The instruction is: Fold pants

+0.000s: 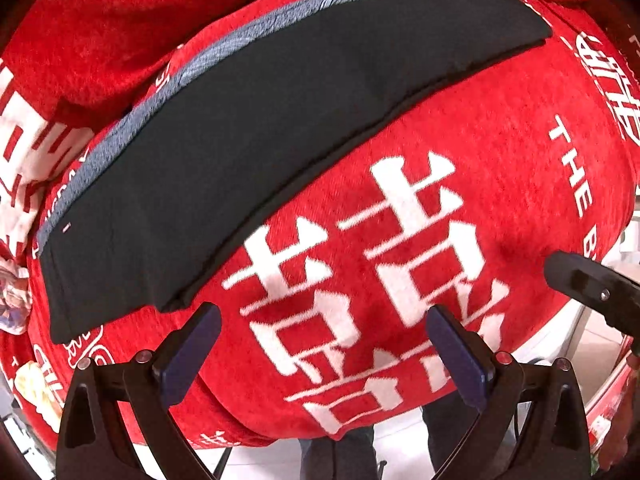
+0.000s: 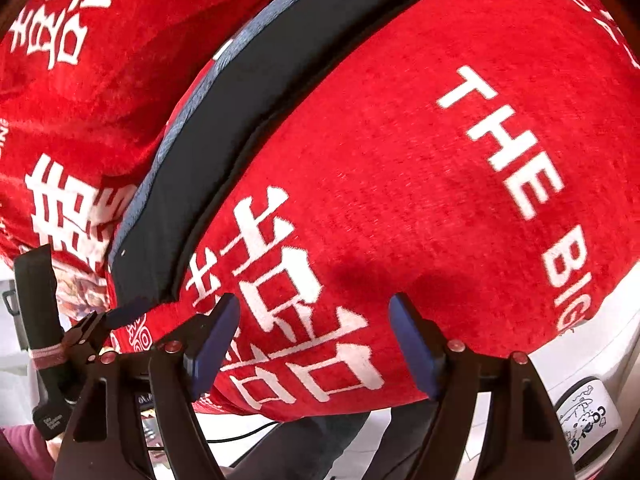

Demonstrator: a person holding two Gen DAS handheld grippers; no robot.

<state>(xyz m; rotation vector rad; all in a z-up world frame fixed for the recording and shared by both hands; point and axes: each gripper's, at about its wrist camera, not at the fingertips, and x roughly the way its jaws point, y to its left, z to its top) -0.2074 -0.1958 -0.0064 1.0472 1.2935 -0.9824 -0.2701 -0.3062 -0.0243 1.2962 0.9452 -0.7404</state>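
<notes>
Black pants (image 1: 256, 152) lie folded lengthwise as one long strip on a red cloth (image 1: 460, 128) with white characters. A grey-blue inner edge (image 1: 168, 92) shows along the far side. My left gripper (image 1: 324, 320) is open and empty, just in front of the strip's near-left end. My right gripper (image 2: 314, 312) is open and empty over the red cloth, to the right of the pants (image 2: 224, 120). The right gripper's finger (image 1: 588, 280) shows at the right of the left wrist view. The left gripper (image 2: 100, 324) shows at the lower left of the right wrist view.
The red cloth covers a table whose front edge (image 1: 360, 436) runs just under both grippers. A person's dark legs (image 1: 340, 456) and white floor lie below it. A white cup with a cartoon (image 2: 584, 420) sits at the lower right. Bunched red fabric (image 1: 80, 40) lies behind the pants.
</notes>
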